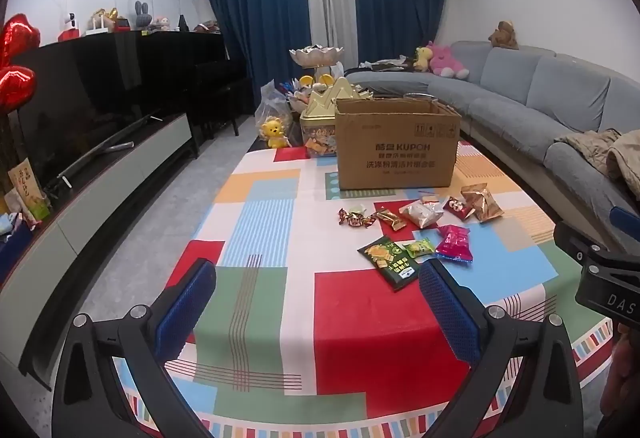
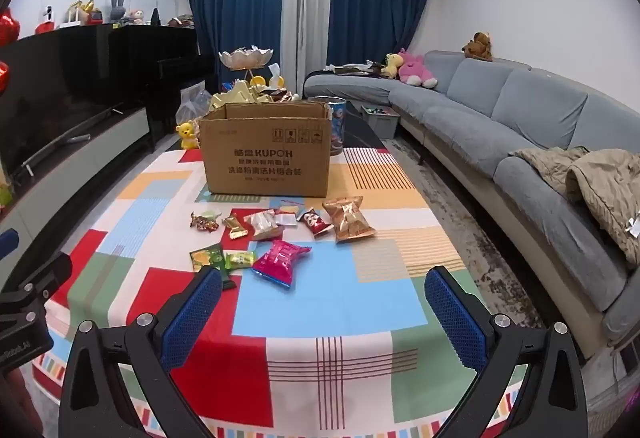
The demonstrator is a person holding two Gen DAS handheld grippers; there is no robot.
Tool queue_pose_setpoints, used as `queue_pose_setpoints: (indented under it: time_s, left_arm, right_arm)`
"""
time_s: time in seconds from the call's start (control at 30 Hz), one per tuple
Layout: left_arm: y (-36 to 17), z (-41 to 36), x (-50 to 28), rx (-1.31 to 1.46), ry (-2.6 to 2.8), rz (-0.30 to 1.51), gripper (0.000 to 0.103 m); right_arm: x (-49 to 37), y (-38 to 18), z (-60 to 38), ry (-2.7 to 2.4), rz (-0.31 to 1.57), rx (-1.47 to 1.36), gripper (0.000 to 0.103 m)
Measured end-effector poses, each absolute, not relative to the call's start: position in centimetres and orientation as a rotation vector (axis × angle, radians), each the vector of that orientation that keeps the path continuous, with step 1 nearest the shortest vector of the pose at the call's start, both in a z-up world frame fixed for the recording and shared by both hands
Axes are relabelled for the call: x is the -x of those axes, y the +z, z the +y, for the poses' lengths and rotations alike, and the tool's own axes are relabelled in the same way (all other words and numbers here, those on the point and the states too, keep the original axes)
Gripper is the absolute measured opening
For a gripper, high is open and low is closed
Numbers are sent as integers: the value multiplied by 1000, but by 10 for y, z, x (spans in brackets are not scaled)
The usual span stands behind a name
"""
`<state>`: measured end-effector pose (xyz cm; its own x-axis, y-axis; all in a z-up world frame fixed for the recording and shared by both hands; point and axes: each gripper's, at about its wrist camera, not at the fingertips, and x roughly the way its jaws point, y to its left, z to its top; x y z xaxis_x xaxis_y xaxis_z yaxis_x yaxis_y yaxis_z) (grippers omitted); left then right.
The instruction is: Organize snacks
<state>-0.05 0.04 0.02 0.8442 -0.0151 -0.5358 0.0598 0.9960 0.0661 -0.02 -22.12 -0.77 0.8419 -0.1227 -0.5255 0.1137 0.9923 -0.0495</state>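
Several snack packets lie loose on the patterned tablecloth [image 1: 352, 310] in front of an open cardboard box [image 1: 396, 146]. Among them are a dark green packet [image 1: 390, 258], a pink packet [image 1: 454, 243] and a gold packet [image 1: 482, 202]. My left gripper [image 1: 318, 302] is open and empty, hovering over the near table edge, short of the snacks. In the right wrist view my right gripper [image 2: 324, 312] is open and empty, just behind the pink packet [image 2: 280, 258] and green packet [image 2: 206, 256]. The box [image 2: 266, 154] and gold packet [image 2: 350, 218] stand beyond.
A gold-lidded candy tin [image 1: 320, 122] and a yellow bear toy [image 1: 274, 132] stand behind the box on its left. A grey sofa [image 2: 520, 126] runs along the right, a black TV [image 1: 100, 94] on a low cabinet along the left. A blue can [image 2: 336, 126] stands right of the box.
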Motion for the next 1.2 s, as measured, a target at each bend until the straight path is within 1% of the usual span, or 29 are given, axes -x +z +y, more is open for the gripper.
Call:
queue_pose_setpoints:
  time_s: [0.37, 1.2]
  left_arm:
    - [9, 5, 1, -71, -42, 554, 103]
    - [9, 0, 5, -70, -43, 533, 103]
  right_arm:
    - [2, 1, -218, -125, 540, 35, 103]
    - [7, 3, -220, -116, 526, 20, 103]
